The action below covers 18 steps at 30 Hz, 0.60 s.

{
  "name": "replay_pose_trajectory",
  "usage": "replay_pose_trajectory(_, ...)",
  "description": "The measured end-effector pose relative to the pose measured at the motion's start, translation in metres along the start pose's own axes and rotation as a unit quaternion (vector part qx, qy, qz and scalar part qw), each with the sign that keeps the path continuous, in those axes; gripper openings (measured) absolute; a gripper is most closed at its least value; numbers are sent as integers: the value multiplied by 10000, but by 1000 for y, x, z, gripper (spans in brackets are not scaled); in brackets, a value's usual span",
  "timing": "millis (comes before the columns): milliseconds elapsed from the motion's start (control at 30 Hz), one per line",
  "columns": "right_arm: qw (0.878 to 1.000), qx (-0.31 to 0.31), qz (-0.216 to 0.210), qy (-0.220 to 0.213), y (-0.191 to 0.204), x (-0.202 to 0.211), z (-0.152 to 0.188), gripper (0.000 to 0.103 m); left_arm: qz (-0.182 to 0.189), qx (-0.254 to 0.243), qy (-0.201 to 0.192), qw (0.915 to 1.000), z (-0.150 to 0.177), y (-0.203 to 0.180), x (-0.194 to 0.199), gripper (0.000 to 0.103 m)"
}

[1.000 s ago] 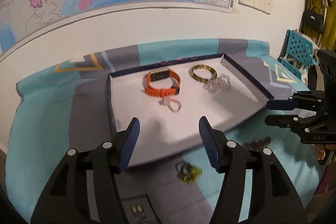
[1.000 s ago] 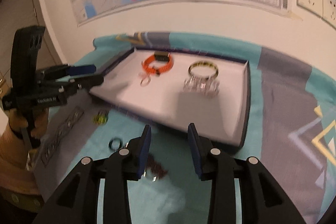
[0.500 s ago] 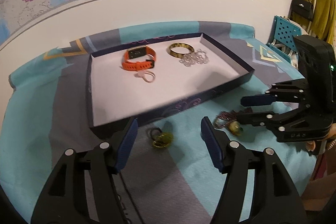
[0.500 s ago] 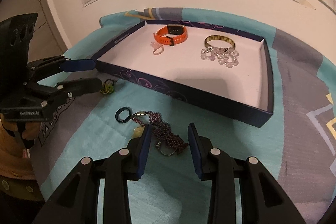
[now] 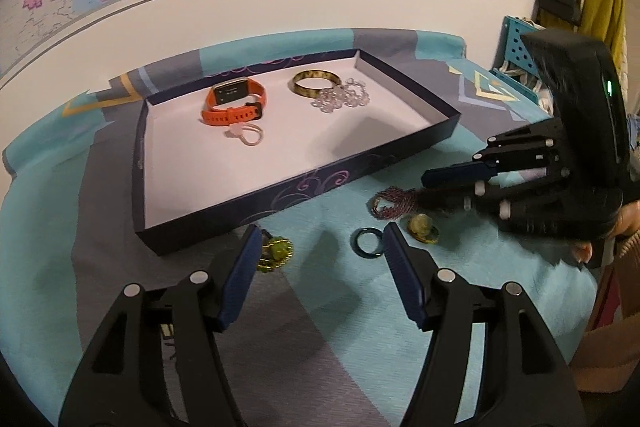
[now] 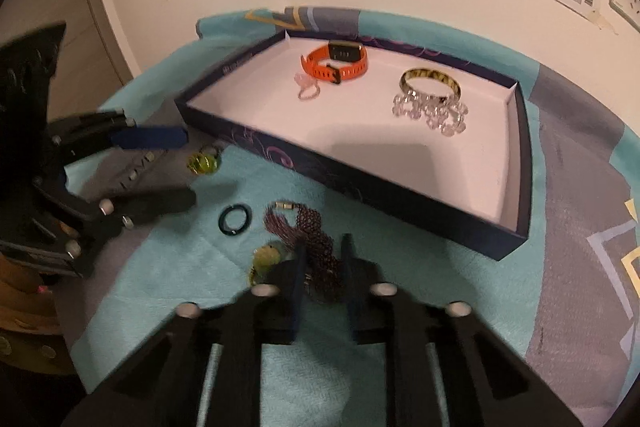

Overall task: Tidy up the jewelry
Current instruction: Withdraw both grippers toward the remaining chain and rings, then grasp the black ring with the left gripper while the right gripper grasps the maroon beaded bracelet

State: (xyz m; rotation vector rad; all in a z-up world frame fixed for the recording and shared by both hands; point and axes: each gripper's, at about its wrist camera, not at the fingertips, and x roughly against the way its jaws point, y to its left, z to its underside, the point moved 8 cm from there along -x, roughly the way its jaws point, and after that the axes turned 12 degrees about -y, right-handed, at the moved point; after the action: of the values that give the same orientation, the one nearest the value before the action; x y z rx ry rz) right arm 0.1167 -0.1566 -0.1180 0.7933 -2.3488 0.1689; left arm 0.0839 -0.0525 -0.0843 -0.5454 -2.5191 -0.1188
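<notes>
My right gripper [image 6: 322, 247] is low over the teal cloth, its jaws closing on the purple beaded bracelet [image 6: 308, 227], which fills the gap between the pads. A yellowish stone piece [image 6: 266, 257] lies just left of it, and a dark ring [image 6: 235, 220] further left. My left gripper [image 5: 322, 229] hovers open over bare cloth, with the green bead piece [image 5: 276, 253] by its left finger and the dark ring [image 5: 368, 243] by its right. The navy tray [image 5: 300, 187] holds an orange watch [image 5: 234, 105], a gold bangle [image 5: 316, 83], a clear crystal bracelet [image 5: 342, 99] and a pink ring [image 5: 246, 135].
The tray stands at the back of the table against a white wall with a map. A person's hand [image 5: 580, 249] grips the right tool. A blue crate [image 5: 516, 47] and hanging clothes stand off the table's right end.
The left gripper drew back from over the tray to above the loose pieces in front of it. The right gripper sank onto the purple bracelet and its jaws narrowed around it.
</notes>
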Motion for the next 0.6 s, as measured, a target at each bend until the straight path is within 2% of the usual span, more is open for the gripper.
replay_pose_trajectory(233, 9987, -425, 13, -288, -18, 17, -9, 2, 246, -152, 91, 9995, 5, -15, -4, 61)
replay_pose_trajectory(433, 9967, -637, 69, -496, -28, 27, -16, 2, 417, -163, 242, 9987, 11, -23, -13, 56)
replay_pose_trajectory(533, 9968, -640, 106, -471, -28, 28, -11, 2, 449, -132, 343, 9983, 14, -24, -18, 50)
replay_pose_trajectory(600, 9971, -619, 168, -412, -29, 26, -6, 2, 463, -115, 394, 9981, 15, -24, -21, 41)
